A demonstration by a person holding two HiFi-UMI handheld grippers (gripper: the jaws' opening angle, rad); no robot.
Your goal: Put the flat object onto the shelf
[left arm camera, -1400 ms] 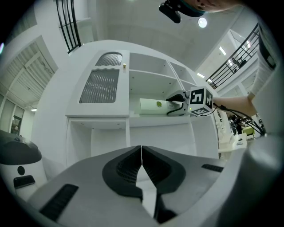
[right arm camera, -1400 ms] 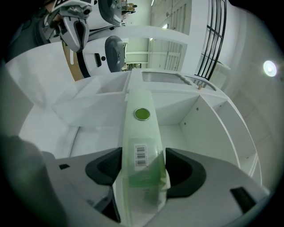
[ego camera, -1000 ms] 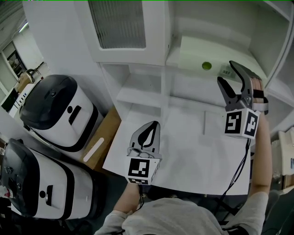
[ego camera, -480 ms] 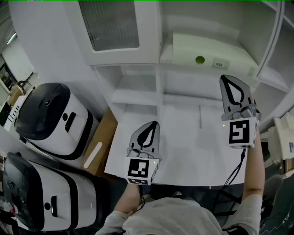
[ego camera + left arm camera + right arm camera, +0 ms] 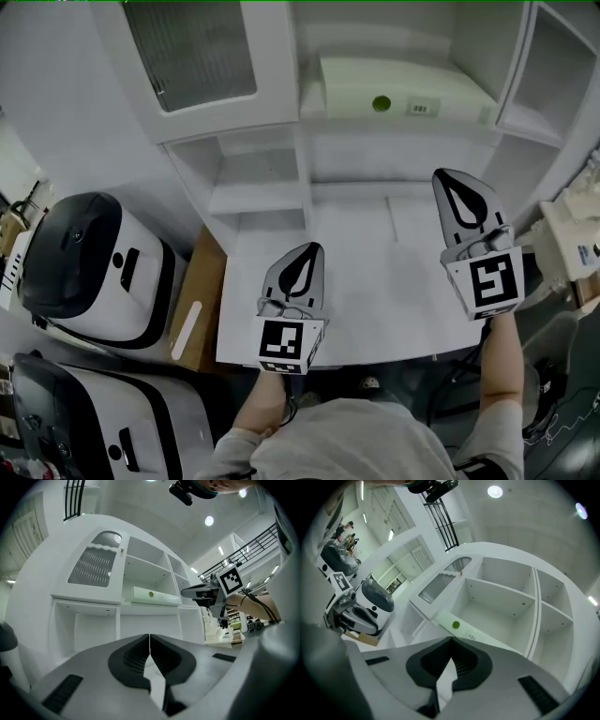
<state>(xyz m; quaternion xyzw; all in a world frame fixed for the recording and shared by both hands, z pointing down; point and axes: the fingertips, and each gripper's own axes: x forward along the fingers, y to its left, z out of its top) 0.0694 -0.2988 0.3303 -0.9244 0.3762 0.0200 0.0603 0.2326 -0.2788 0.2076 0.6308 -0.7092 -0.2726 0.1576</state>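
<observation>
Above white table, left gripper closed, empty, right gripper closed, empty

Claws, two: left claw, right claw. Flat box, one. Black-and-white machines, two: far machine, near machine. Cardboard carton, one.

A white shelf unit stands at the back of a white tabletop. On its upper board lies a pale flat rectangular box, with a round green spot and a small barcode label on its front edge. Left of the tabletop, lower down, stand two rounded white-and-black machines, and a brown cardboard sheet lies just beside the tabletop's edge.
</observation>
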